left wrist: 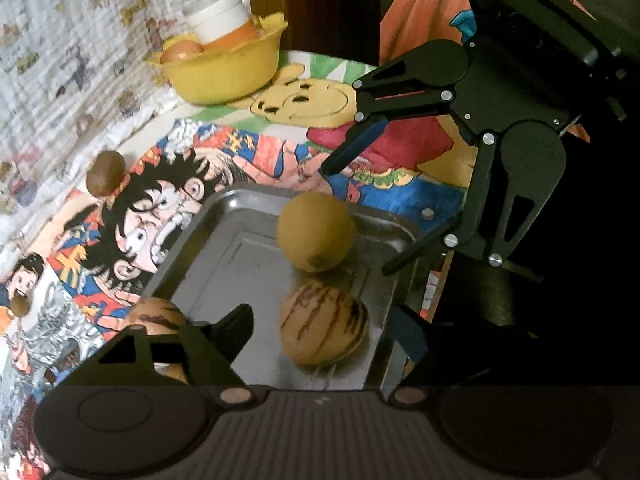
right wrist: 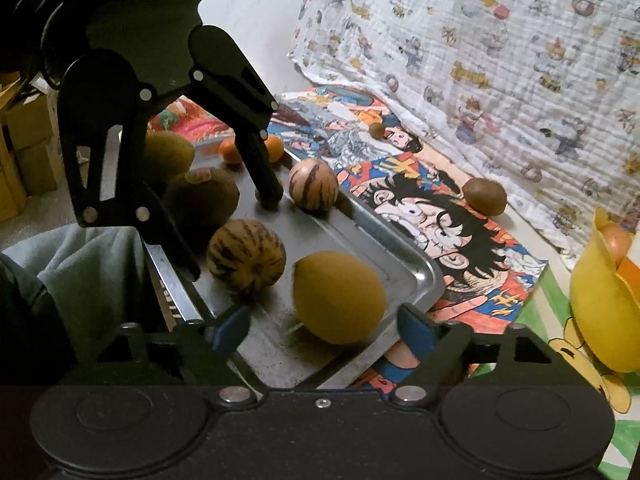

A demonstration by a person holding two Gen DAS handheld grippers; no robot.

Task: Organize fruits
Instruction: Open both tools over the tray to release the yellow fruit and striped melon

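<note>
— Cartoon-printed cloths (left wrist: 132, 208) covered the surface you worked over, with a pale patterned sheet (right wrist: 500, 60) draped behind. What sat on them?

— A steel tray (left wrist: 224, 280) lay in the middle. On it you had a plain yellow-brown round fruit (left wrist: 316, 232) and, just beside it, a striped fruit (left wrist: 324, 324). A second striped fruit (left wrist: 160, 318) sat at the tray's left edge, partly hidden behind your left gripper's finger.

— And how did you hold your left gripper (left wrist: 324, 332)?

— Its jaws stood apart, low over the tray, straddling the nearer striped fruit without closing on it. From the other camera that same gripper (right wrist: 232, 236) showed one finger tip down on the tray floor between the two striped fruits.

— Your right gripper (right wrist: 324, 328)?

— Also spread wide, clamped on nothing. The yellow fruit sat between its blue-padded fingers (right wrist: 230, 330); whether they touched it, I cannot tell. In the left view you held it (left wrist: 356, 220) above the tray's far right corner.

— Anything off the tray?

— A brown kiwi-like fruit (left wrist: 106, 172) lay on the cloth, well apart from the tray. A yellow bowl (left wrist: 224, 68) stood further back, holding a white cup (left wrist: 218, 16) and something orange. Two small oranges (right wrist: 230, 150) and darker fruits (right wrist: 200, 200) sat beyond the tray's far end.
</note>
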